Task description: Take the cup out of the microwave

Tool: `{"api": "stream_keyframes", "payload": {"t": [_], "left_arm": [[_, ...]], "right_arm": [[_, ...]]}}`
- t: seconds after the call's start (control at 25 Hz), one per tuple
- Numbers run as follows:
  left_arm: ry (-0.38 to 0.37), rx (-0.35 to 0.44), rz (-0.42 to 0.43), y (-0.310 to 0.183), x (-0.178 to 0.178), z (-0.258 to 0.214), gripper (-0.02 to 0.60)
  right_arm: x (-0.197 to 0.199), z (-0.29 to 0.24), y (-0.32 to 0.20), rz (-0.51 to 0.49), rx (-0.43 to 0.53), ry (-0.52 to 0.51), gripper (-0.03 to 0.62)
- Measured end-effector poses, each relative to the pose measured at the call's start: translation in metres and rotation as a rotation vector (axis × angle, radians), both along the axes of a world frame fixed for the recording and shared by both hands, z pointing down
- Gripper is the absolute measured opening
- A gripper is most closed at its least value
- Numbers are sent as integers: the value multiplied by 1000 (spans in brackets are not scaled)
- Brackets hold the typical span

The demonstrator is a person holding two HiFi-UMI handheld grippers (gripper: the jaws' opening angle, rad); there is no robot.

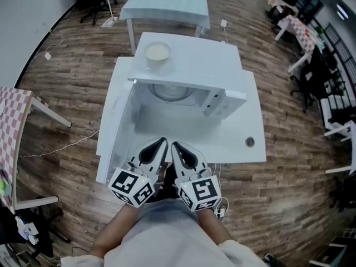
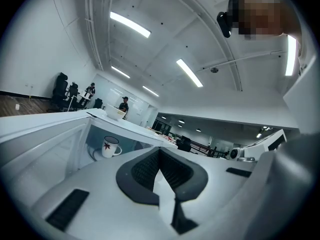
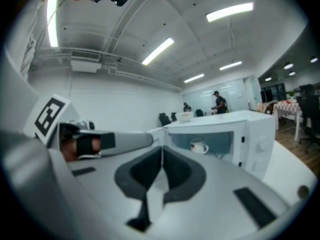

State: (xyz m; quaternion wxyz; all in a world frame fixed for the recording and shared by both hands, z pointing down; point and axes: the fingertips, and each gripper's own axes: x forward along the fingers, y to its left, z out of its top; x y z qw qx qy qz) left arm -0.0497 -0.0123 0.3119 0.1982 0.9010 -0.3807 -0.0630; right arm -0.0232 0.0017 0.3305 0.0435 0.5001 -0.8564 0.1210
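Observation:
A white cup with a red leaf print stands upright on the turntable inside the open white microwave. It also shows in the right gripper view, the cup sitting deep in the cavity. In the head view the microwave's top hides it. The microwave door hangs open to the left. My left gripper and right gripper sit side by side at the table's near edge. Both point at the cavity, well short of the cup. Each is shut with nothing between its jaws.
A cream bowl rests on top of the microwave. The white table has a round cable hole at the right. Another white table stands behind, a checkered one at the left, and chairs at the right.

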Motion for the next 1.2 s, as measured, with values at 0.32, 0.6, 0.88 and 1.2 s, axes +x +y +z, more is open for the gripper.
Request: {"api": "stream_keyframes", "payload": {"t": [0.32, 0.6, 0.88, 1.2], "left_arm": [[-2, -37, -34, -33, 3, 14, 8], [-11, -72, -61, -57, 8, 29, 8], [-23, -90, -79, -80, 10, 42, 7], [-35, -108, -148, -103, 2, 52, 7]], "right_arm": [[12, 22, -40, 0, -36, 8, 23], [25, 45, -74, 10, -60, -9, 23], [28, 60, -104, 15, -79, -16, 23], [37, 86, -143, 27, -87, -13, 25]]}}
